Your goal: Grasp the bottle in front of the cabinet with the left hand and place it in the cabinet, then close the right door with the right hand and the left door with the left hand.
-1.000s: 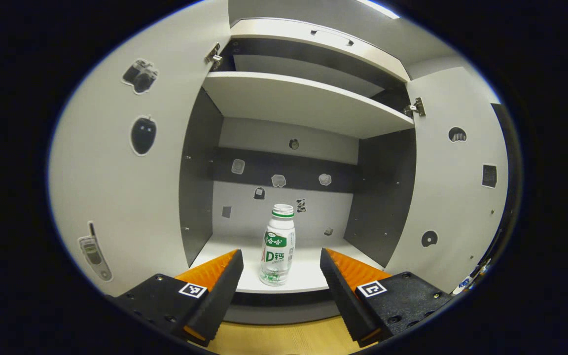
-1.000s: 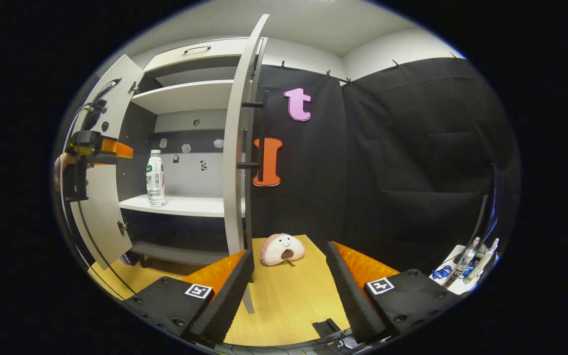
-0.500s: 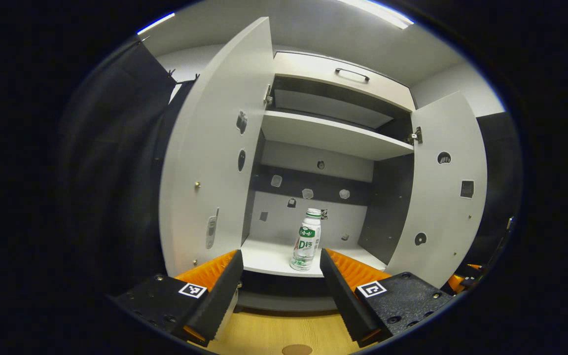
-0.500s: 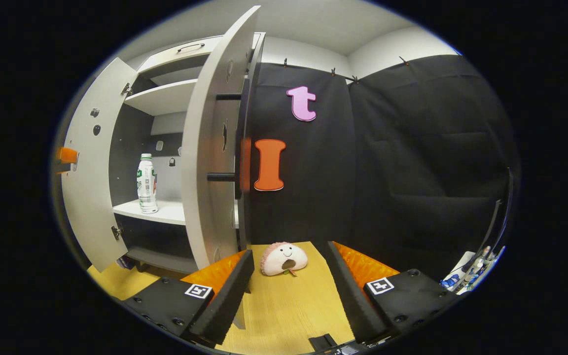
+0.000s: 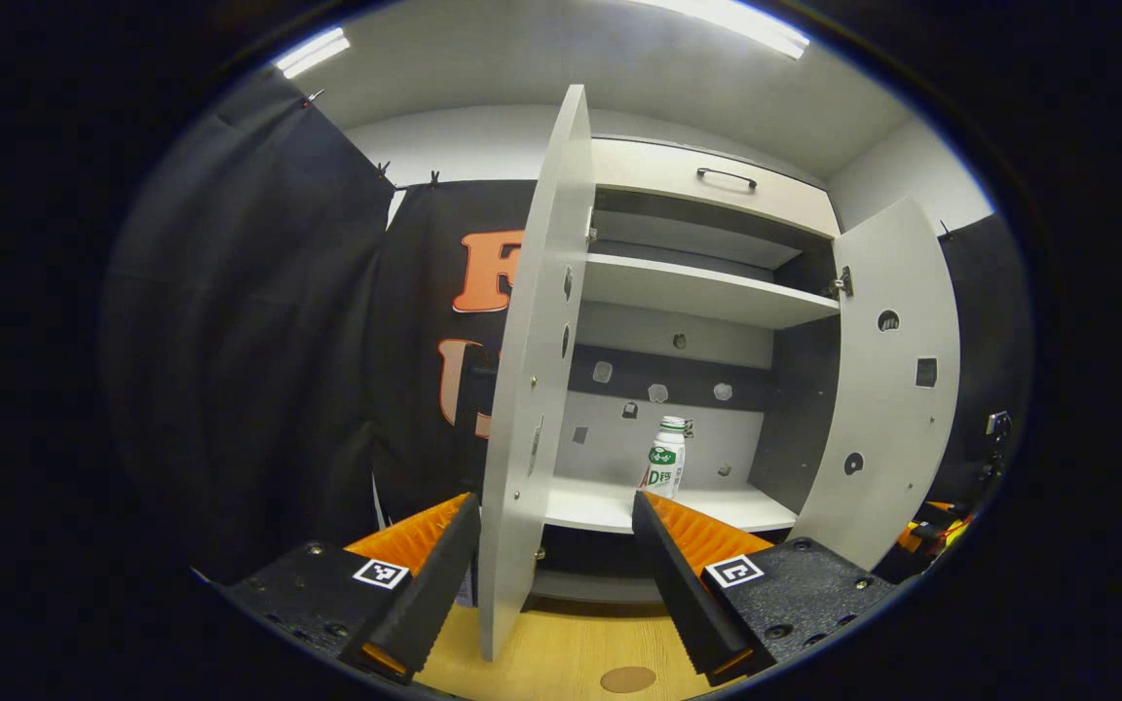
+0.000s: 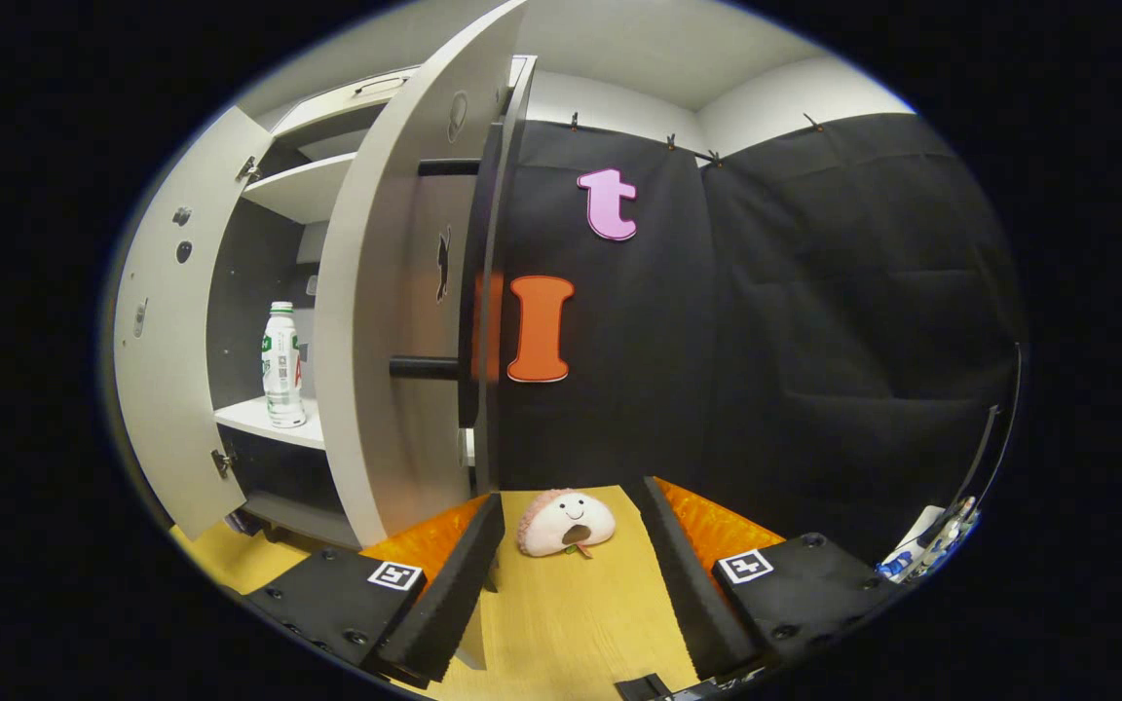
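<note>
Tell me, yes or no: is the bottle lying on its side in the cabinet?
No. The bottle stands upright on the cabinet shelf, cap up, in the right gripper view.

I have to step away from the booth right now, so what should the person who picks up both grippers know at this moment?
Left gripper: open, empty, facing the left door's edge.
Right gripper: open, empty, beside the right door, near its black handle.
Bottle: upright on the cabinet's lower shelf.
Done: bottle placed in the cabinet.
Left: both doors are open. Close the right door with the right gripper, then the left door with the left.
A plush toy lies on the table, apart from the doors.
</note>
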A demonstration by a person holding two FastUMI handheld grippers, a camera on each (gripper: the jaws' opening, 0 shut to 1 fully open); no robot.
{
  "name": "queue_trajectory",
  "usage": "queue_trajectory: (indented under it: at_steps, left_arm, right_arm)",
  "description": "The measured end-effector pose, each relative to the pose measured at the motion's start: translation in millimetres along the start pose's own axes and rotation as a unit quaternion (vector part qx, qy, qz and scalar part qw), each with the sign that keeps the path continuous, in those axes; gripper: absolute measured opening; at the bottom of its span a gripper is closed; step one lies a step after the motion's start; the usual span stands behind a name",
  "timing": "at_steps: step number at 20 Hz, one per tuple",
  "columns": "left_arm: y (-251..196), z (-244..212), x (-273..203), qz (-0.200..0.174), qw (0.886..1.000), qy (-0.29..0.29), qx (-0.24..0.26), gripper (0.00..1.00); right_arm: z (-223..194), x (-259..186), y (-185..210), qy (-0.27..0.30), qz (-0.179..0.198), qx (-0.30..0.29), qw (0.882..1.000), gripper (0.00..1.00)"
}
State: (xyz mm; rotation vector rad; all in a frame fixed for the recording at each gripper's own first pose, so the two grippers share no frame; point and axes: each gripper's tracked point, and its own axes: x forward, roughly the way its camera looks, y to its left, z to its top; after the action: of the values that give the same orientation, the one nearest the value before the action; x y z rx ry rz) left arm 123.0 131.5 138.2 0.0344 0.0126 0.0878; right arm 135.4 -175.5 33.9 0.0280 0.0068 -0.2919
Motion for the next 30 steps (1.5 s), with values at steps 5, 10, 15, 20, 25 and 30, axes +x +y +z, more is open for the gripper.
queue_trajectory:
  at_steps: [5,10,15,20,25,30]
  left_arm:
    - [13,-2,0,0.003,1.000,0.006,0.002,0.95]
    - [32,-3,2,0.006,1.000,0.008,-0.012,0.95]
    - [64,-6,2,0.022,1.000,0.007,-0.002,0.95]
    - [94,-15,6,0.030,0.999,0.013,-0.010,0.96]
    - [128,-21,12,0.048,0.999,0.015,-0.006,0.98]
    - [148,-31,22,0.052,0.998,0.023,-0.011,0.96]
  right_arm:
    - [-4,-5,37,0.000,0.022,0.020,1.000,0.95]
    - [-7,-5,96,0.003,0.055,0.030,0.998,0.88]
    - [-12,7,157,0.002,0.070,0.008,0.998,0.87]
    - [-15,32,227,-0.002,0.094,0.011,0.996,0.94]
    - [3,55,245,-0.031,0.065,-0.023,0.997,0.84]
    - [4,64,249,-0.035,0.058,-0.029,0.997,0.92]
